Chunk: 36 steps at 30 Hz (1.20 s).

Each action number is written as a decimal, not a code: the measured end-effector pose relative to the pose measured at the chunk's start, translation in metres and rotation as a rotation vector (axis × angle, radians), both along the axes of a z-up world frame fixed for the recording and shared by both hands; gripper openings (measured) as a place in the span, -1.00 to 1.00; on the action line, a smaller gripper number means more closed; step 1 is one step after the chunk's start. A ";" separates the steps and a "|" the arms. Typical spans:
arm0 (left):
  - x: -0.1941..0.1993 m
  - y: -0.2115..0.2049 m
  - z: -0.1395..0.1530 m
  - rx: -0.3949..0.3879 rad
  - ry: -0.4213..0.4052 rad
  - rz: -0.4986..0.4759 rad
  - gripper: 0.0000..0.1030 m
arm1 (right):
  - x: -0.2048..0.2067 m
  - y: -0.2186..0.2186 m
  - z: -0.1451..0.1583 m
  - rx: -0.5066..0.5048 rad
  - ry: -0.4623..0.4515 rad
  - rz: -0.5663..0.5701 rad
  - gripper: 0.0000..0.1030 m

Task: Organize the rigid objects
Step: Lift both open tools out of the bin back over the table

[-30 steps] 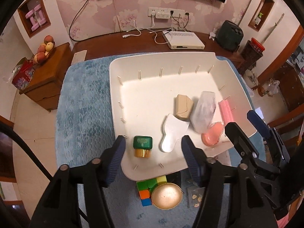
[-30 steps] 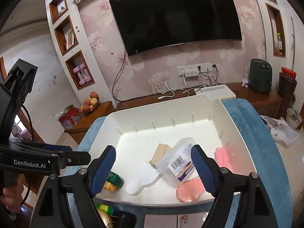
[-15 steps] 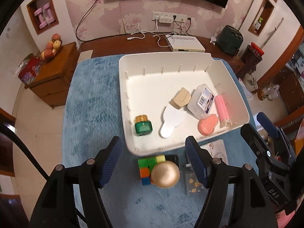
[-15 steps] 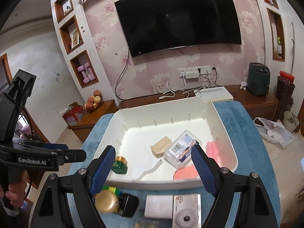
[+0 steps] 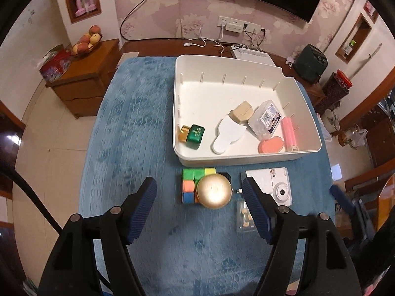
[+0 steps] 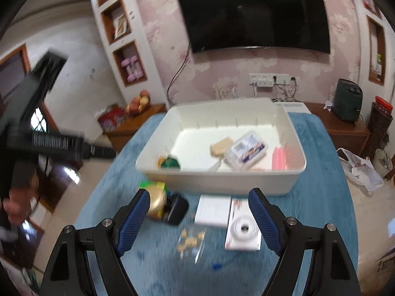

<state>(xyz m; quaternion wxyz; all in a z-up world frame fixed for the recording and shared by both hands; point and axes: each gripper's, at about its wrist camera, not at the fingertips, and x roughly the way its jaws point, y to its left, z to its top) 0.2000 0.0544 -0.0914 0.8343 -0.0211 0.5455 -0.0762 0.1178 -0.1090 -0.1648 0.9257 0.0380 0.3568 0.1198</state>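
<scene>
On a blue cloth (image 5: 138, 133), the left gripper (image 5: 199, 204) hangs with its jaws apart and nothing between the pads; seen from its camera, the things outside the tray sit just past its fingertips. Going left to right there: a colour cube (image 5: 191, 185) lies touching a gold lid (image 5: 214, 191), the lid overlapping the cube's right side and hiding most of a black thing (image 5: 226, 175) behind it. Right of these, a small clear bag (image 5: 243, 218) lies partly behind the right finger, and a white camera (image 5: 277, 187) lies beyond that finger. All of them are in front of the white tray (image 5: 237, 159), whose near wall stands just beyond the cube. Inside the tray, left to right: a green bottle (image 5: 195, 136) with a gold cap on its side by the left wall, a white flat piece (image 5: 228, 135), a tan block (image 5: 240, 113) touching its far end, a clear box (image 5: 265, 119), a pink puff (image 5: 270, 145) and a pink tube (image 5: 288, 134) near the right wall. The right gripper (image 6: 199, 218) is also wide open and empty. Its view is blurred, so the detail is rough, but the gold lid (image 6: 156, 201) appears just beside its left finger, a white card (image 6: 212, 211) and the camera (image 6: 243, 228) lie between its fingers, and the bag (image 6: 190, 241) lies nearer still. At the left edge of that view a hand (image 6: 18, 201) grips the left tool's handle.
</scene>
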 end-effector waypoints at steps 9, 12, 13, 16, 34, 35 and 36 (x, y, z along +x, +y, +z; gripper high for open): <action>-0.040 -0.006 0.001 0.045 -0.003 0.015 0.46 | -0.046 0.009 -0.021 -0.016 0.085 0.117 0.60; -0.052 -0.010 -0.001 0.066 0.005 0.006 0.46 | -0.052 0.009 -0.024 0.005 0.104 0.128 0.60; -0.057 -0.011 -0.002 0.074 0.009 0.000 0.46 | -0.054 0.010 -0.024 0.009 0.108 0.130 0.60; -0.069 -0.015 -0.005 0.082 0.035 -0.021 0.46 | -0.060 0.010 -0.028 0.027 0.128 0.136 0.60; -0.079 0.004 -0.048 0.042 0.231 0.017 0.57 | -0.075 0.021 -0.079 0.078 0.346 0.096 0.60; -0.074 0.004 -0.050 0.046 0.239 0.009 0.57 | -0.072 0.022 -0.080 0.077 0.355 0.087 0.60; -0.068 0.004 -0.052 0.057 0.248 -0.007 0.57 | -0.069 0.023 -0.081 0.079 0.361 0.074 0.60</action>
